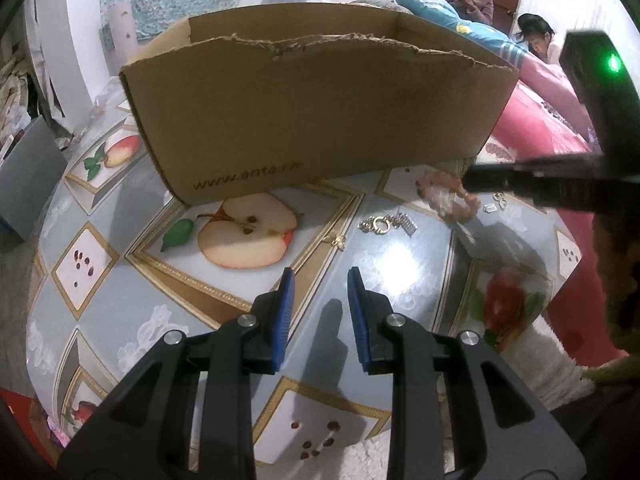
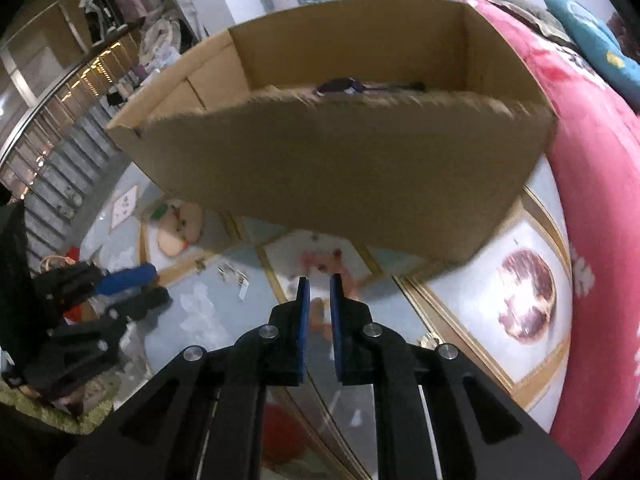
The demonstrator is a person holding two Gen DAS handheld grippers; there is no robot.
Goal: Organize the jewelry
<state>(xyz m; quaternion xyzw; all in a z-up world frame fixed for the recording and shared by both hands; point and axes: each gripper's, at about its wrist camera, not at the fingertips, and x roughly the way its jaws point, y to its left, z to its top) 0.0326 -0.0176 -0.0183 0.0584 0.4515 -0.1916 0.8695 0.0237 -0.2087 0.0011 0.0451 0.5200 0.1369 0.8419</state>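
Blue-padded fingers of my left gripper (image 1: 320, 276) sit closest in the left wrist view, held partly apart over bare tablecloth (image 1: 400, 264) with nothing between them. My right gripper (image 2: 319, 280) has its pads drawn near each other, a narrow gap showing; whether they pinch the pink bead bracelet (image 1: 448, 196) I cannot tell, since that spot is blurred in both views. From the left view the bracelet appears at the right fingertips, just off the front corner of the cardboard box (image 1: 320, 120). Silver and gold trinkets (image 1: 386, 224) lie loose on the cloth between bracelet and printed apple, near the box but apart from it. My judgement: before lifting, I should confirm the beads are truly caught, then rise clear of the torn box rim and release well inside, keeping the left gripper out of the path.
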